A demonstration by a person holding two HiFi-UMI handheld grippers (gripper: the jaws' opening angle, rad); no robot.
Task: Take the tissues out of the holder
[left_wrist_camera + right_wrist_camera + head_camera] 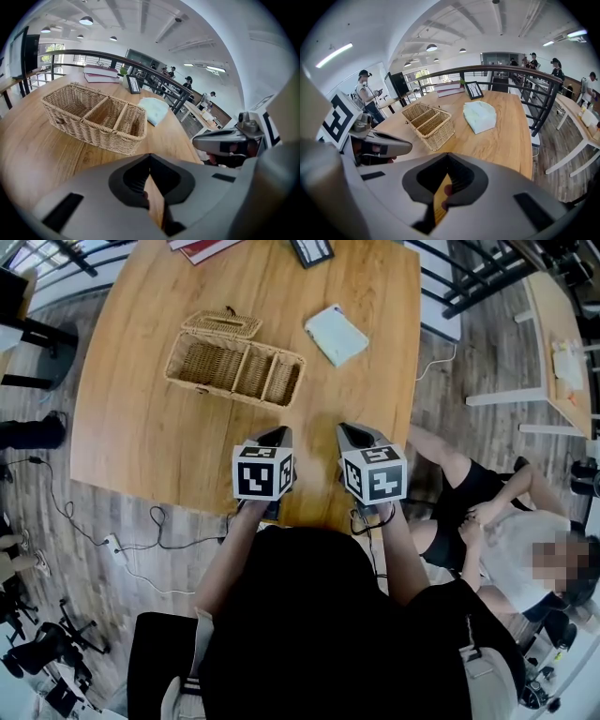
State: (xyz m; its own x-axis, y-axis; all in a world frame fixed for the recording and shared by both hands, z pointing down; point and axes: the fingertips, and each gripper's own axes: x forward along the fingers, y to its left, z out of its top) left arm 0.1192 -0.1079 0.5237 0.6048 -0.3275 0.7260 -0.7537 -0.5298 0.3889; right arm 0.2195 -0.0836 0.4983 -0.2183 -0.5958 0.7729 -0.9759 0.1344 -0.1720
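Pale tissue pack (336, 334) lies flat on the surface (150, 437), right of the three-compartment wicker holder (225, 390); left gripper (277, 433) and right gripper (352, 431), near edge, fingers closed on nothing

Light wooden table (141, 427), grey plank floor (487, 352), black metal railing (511, 70), white ceiling (140, 18) with round lamps (86, 20), pale side table (553, 324), trailing black cables (178, 542).

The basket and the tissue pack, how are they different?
The basket is brown woven wicker; the tissue pack is pale and smooth. The basket is bigger, with three open compartments; the tissue pack is a smaller, flat block. Both rest on the wooden table, apart from each other.
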